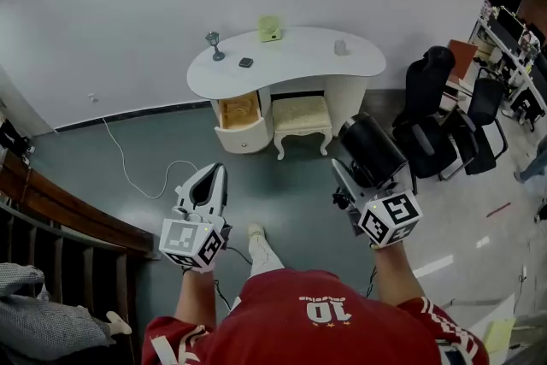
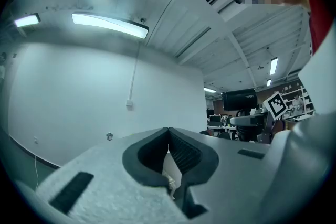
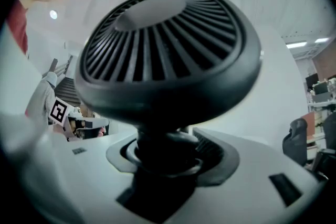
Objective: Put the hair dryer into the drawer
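Observation:
A black hair dryer [image 1: 373, 150] stands up out of my right gripper [image 1: 349, 175], whose jaws are shut on its handle. In the right gripper view its round slotted grille [image 3: 168, 55] fills the picture above the right gripper [image 3: 165, 152]. My left gripper [image 1: 218, 170] is shut and holds nothing; in its own view the left gripper [image 2: 168, 131] has its pads meeting at the tip. Ahead across the floor, the white desk [image 1: 299, 55] has its left drawer [image 1: 242, 138] pulled open, showing a wooden inside. Both grippers are well short of it.
A cushioned stool [image 1: 301, 117] stands under the desk beside the drawer. On the desk are a goblet [image 1: 214, 43], a green object [image 1: 270, 28] and a small dark item [image 1: 246, 62]. Black office chairs [image 1: 436, 107] stand right, a stair rail [image 1: 51, 209] left, a white cable [image 1: 128, 167] on the floor.

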`<state>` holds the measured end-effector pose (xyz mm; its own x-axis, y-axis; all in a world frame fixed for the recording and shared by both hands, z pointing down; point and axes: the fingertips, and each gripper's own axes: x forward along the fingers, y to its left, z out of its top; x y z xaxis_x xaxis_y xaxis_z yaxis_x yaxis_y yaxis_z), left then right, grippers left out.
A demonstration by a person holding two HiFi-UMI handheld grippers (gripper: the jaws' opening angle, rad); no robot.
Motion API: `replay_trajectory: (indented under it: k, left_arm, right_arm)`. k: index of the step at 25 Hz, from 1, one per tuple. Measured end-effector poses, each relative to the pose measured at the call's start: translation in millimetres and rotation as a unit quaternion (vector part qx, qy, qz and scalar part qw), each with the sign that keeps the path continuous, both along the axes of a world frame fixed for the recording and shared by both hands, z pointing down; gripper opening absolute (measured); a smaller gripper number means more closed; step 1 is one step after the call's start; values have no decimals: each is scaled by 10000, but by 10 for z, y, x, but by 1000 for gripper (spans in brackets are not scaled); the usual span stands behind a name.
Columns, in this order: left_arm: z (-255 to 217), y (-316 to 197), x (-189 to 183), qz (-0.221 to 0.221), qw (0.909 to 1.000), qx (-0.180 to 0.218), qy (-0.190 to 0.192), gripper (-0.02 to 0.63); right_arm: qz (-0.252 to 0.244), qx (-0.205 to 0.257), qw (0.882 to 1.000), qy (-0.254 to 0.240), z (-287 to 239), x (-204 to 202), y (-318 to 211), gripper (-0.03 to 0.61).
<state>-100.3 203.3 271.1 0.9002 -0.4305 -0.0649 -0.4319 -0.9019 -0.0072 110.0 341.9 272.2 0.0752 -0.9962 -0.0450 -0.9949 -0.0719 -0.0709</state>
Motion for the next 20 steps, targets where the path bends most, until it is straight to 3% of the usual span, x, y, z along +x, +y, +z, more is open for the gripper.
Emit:
replay_trajectory:
  k: [12,20]
  left_arm:
    - [48,-78,-51,-53,10000,1,-71,-2]
    - [91,-419,-33,-110,9998,-58,-132,-2]
  right_arm:
    - [-276,-61,9995,153,84,-125,-134,253]
    - [-439,-141,9987,212,133,-144,-541,255]
